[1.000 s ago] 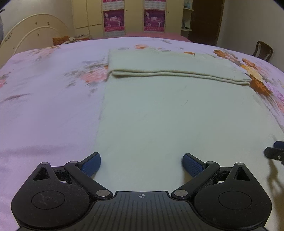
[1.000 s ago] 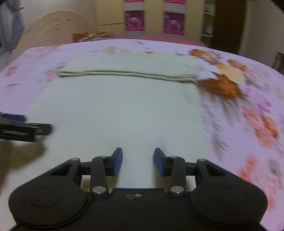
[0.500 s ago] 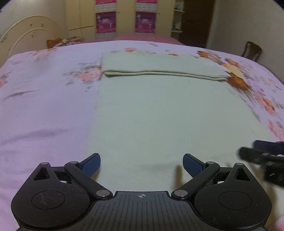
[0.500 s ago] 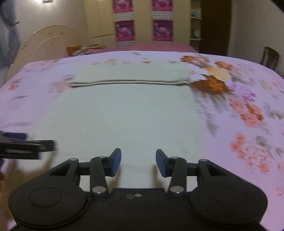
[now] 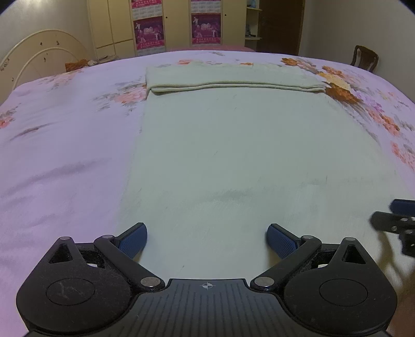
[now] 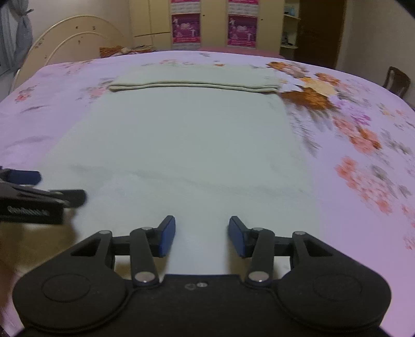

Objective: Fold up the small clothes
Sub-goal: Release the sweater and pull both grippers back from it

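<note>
A pale green cloth [image 5: 233, 155] lies flat on the bed, its far end folded over into a thick band [image 5: 233, 86]. My left gripper [image 5: 206, 238] hovers over the cloth's near left part, open wide with nothing between its blue pads. The right gripper [image 6: 201, 234] is over the near right part of the same cloth [image 6: 181, 142]; its jaws are opening and nothing is between them. Each gripper shows at the edge of the other's view: the right gripper [image 5: 399, 220] and the left gripper [image 6: 39, 191].
The bed has a lilac floral sheet [image 5: 64, 129] spreading well beyond the cloth on both sides. Behind it are a cream headboard [image 5: 39, 57], a wardrobe with pink posters [image 5: 176, 23] and a dark wooden chair [image 5: 364, 55] at the far right.
Both grippers have drawn back toward the cloth's near end, so the folded band looks farther away. The right gripper's jaws stand a little wider apart.
</note>
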The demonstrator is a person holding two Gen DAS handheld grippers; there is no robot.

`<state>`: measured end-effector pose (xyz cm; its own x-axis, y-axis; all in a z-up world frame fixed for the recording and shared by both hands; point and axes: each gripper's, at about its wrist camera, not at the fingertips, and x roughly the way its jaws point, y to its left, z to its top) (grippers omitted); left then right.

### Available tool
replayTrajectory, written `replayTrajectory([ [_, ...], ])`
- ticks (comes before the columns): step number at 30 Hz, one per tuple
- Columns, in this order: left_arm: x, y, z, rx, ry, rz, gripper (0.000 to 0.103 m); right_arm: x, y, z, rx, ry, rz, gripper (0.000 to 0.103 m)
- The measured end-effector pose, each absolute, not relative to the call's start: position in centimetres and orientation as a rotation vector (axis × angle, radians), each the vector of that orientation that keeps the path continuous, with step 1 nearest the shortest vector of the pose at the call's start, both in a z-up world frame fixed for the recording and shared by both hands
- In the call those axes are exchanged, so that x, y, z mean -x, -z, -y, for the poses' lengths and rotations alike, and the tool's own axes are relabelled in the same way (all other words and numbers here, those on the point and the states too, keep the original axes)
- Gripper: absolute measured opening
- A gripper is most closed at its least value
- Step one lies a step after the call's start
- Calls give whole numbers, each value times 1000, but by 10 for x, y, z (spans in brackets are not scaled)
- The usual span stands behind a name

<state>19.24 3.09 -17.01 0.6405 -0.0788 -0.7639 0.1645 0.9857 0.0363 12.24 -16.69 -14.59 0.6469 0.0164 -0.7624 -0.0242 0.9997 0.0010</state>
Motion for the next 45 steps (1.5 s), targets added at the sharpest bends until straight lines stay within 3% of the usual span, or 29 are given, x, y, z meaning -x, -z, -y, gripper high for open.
replayTrajectory([
  [18, -172, 172, -41, -63, 148, -904, 103, -91, 143, 159, -69, -40, -871, 52],
  [27, -166, 172, -43, -63, 158, -908, 103, -89, 149, 148, -7, -44, -869, 65],
  [32, -161, 170, -40, -90, 137, -918, 103, -87, 153, 141, 21, -34, -859, 81],
  [37, -158, 168, -47, -71, 157, -926, 103, -90, 152, 145, 9, -36, -896, 89],
  [39, -155, 162, -53, -60, 155, -937, 103, -89, 146, 151, -33, -29, -901, 84],
  [41, -149, 154, -65, -26, 105, -915, 103, -85, 140, 160, -74, -25, -897, 70],
  [45, -138, 147, -86, -36, 85, -899, 103, -73, 132, 184, -108, 39, -884, 69],
])
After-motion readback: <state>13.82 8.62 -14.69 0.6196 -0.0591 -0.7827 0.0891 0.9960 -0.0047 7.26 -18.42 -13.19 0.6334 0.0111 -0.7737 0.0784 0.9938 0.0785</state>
